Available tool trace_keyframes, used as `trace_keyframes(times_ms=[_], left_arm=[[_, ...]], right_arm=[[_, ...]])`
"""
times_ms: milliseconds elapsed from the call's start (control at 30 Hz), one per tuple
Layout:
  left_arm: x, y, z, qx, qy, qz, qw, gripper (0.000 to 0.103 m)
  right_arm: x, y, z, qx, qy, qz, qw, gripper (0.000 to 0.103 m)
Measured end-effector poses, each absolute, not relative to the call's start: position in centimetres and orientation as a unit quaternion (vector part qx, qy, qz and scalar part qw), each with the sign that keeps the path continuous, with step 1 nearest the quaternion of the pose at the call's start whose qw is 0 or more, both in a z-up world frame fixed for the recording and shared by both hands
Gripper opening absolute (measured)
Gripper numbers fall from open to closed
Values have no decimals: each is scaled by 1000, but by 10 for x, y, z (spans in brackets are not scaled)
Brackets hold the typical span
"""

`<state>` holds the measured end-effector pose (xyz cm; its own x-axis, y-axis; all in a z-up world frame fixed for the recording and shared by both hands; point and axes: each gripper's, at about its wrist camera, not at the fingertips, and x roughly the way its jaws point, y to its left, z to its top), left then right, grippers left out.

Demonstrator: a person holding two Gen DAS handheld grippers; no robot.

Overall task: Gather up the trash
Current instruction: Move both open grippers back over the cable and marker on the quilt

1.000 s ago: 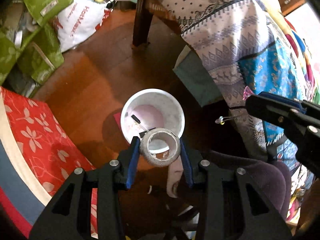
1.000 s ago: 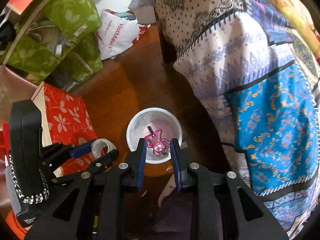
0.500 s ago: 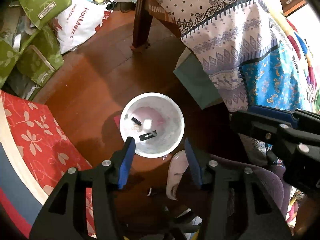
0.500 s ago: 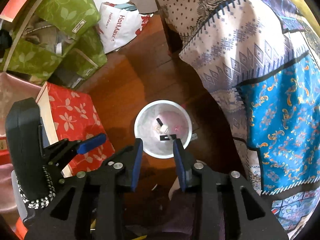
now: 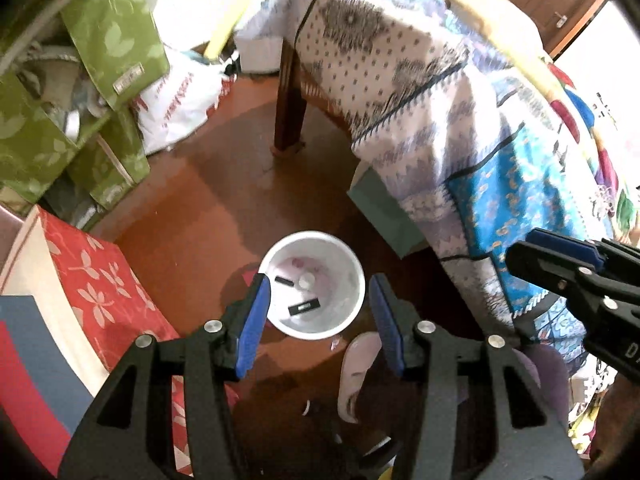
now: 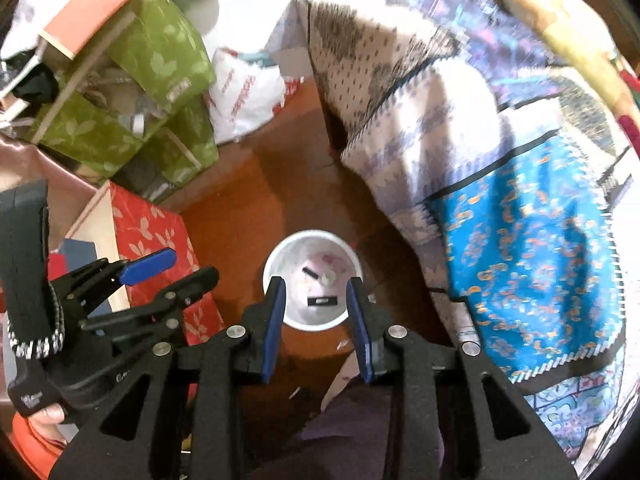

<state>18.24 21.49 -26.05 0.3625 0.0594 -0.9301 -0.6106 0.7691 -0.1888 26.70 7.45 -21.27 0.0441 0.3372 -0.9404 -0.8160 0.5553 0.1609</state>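
Both your grippers hang over the white bin (image 5: 352, 280) on the wooden floor (image 5: 208, 208), pointing steeply down.

Left gripper (image 5: 318, 322): blue-padded fingers (image 5: 253, 320) released, spread apart, nothing between them. Through the gap you look straight into the bin's mouth.

Right gripper (image 6: 316, 324): fingers (image 6: 274, 328) also released, standing narrower than the left pair, nothing gripped. They frame the bin from above.

Trash: it lies inside the bin. On the bottom you can make out two small black pieces (image 5: 305, 307), one short and one longer with a pale mark, a small white round bit (image 5: 307, 280), and something pinkish that is too blurred to identify. The tape ring and pink item cannot be told apart in there.

Around the bin:
- Red flowered box (image 5: 100, 280) to the left, near but not touching it.
- Green leaf-print bags (image 5: 108, 40) stacked at upper left, with a white printed plastic bag (image 5: 180, 96) beside them.
- Bench draped in a patterned white-and-blue cloth (image 5: 440, 120) to the right; one dark wooden leg (image 5: 290, 112) shows.
- A pale slipper (image 5: 354, 372) on the floor just below the bin.

The left camera catches the right gripper at its right edge; the right camera catches the left gripper at its left edge, with your fingertip (image 6: 48, 414) on its handle.
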Motion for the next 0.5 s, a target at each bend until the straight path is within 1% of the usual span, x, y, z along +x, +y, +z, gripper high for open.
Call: trace_keyframes(times_ms=[233,500], left_arm=[[185,191,-203,-235,474,207,823,50],[218,138,-145,-208,424,161,867,50]], right_arm=[[258,36,-156,-198,475,412,752,28],[271,-24,-104,-163,421,383,806,28]])
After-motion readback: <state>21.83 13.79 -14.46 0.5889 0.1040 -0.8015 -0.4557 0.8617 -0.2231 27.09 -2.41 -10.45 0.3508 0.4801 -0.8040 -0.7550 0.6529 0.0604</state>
